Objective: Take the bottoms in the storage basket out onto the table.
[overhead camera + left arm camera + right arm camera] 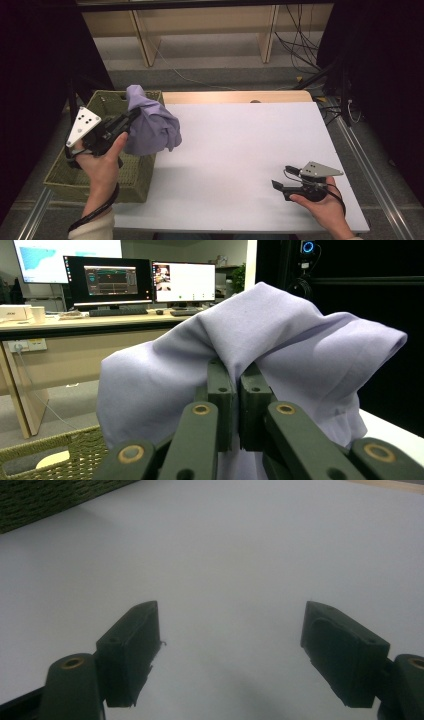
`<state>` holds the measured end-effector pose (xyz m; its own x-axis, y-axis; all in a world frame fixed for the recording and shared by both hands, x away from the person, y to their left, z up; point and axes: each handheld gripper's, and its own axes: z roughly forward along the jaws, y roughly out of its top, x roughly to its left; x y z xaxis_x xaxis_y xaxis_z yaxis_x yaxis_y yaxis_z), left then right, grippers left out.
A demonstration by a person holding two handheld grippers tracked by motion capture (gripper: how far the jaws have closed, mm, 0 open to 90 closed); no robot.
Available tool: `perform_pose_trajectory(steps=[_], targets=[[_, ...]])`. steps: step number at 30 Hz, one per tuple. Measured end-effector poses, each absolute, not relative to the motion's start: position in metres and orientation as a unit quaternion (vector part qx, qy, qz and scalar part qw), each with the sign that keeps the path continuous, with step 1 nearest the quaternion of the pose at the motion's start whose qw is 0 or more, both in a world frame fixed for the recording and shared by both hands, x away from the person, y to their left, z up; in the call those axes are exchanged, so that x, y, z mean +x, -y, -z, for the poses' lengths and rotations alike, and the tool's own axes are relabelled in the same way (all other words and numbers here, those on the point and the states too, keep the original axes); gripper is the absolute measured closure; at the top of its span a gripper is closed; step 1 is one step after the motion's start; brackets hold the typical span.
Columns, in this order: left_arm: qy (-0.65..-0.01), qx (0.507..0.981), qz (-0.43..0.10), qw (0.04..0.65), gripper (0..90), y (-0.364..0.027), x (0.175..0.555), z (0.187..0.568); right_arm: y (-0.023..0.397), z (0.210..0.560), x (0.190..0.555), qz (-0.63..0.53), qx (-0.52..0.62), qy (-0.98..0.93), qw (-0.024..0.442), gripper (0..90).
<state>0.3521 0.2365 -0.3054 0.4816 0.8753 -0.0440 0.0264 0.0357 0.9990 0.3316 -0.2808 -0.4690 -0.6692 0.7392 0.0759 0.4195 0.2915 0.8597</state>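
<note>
Looking over my desk [240,150], I see its white top running from the far wooden strip down to the near edge, bare across the middle and right. At the left edge sits my green woven basket [107,175], its long side running along the desk's side and its far end close to the far left corner. Over the basket's far end, by that same left edge, hangs the lilac cloth [150,125], lifted clear into the air and drooping in soft folds, partly over the basket and partly over the desk. In the left gripper view the cloth [280,340] drapes across both jaws like a hood. My left gripper [131,117] is clamped tight on a pinch of that cloth, jaws pressed together with the fabric caught between them, and my left hand [102,162] holds it raised above the basket. My right gripper [277,185] rests low near the desk's near right corner, cradled in my right hand [325,205], well apart from the cloth; its jaws stand wide apart over the bare white top with nothing between them.
</note>
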Motion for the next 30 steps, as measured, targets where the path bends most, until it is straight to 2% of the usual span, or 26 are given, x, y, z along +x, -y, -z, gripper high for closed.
perform_pose_trajectory(steps=[30], targets=[[-0.355,0.624,-0.326,0.615,85.6,-0.211,0.351,0.310,0.280,0.469,0.331,-0.466,0.368,-0.786,0.169,24.6]])
